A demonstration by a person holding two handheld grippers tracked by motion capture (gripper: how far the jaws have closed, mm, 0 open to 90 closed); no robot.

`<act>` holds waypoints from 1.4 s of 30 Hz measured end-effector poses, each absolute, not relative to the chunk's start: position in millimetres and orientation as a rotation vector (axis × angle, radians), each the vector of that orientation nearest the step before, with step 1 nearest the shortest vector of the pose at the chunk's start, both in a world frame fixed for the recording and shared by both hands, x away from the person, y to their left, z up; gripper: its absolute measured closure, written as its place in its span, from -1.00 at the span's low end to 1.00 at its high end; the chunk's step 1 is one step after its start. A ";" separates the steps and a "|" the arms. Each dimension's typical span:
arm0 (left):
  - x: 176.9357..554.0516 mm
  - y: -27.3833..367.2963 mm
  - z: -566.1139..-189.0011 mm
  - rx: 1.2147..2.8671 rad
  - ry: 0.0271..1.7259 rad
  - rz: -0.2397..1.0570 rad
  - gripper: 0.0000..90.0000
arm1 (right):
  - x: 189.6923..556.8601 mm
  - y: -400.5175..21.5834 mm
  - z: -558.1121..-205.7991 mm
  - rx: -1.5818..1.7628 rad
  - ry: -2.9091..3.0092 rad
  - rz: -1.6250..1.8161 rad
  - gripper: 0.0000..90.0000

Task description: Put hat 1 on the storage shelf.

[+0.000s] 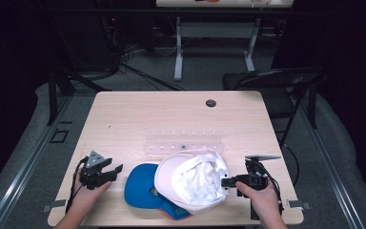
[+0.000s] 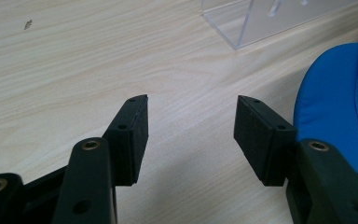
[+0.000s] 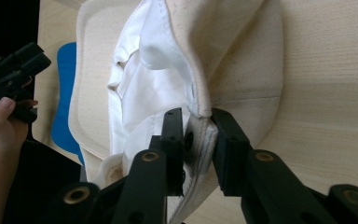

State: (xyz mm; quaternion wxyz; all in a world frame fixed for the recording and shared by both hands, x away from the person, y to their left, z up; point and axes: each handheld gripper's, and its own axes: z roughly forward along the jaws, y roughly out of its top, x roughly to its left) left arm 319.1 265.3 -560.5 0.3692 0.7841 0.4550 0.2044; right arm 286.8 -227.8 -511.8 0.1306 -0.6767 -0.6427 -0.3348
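Note:
A cream-white cap (image 1: 193, 179) lies upside down near the table's front edge, its white lining (image 3: 140, 93) facing up. It partly covers a blue cap (image 1: 140, 186), whose brim (image 2: 340, 102) also appears at the right of the left gripper view. My right gripper (image 1: 227, 182) is shut on the white cap's back rim (image 3: 199, 133), which sits pinched between the two jaws. My left gripper (image 1: 116, 170) rests open over bare wood left of the blue cap, with nothing between its pads (image 2: 139, 135).
A clear plastic rack (image 1: 185, 141) stands on the light wooden table (image 1: 138, 114) behind the caps. A dark cable hole (image 1: 211, 103) sits toward the far edge. A black folding chair (image 1: 279, 81) stands off the table's far right corner.

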 end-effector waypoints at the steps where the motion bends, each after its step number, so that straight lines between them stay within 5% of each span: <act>1: 319.1 265.4 -560.5 2.012 1.169 0.525 0.01 | 287.3 -226.8 -511.4 -1.960 -1.875 -0.959 0.76; 42: 320.1 267.6 -561.5 2.004 1.179 0.523 0.01 | 331.2 -203.9 -430.4 -2.047 -2.242 -0.559 0.81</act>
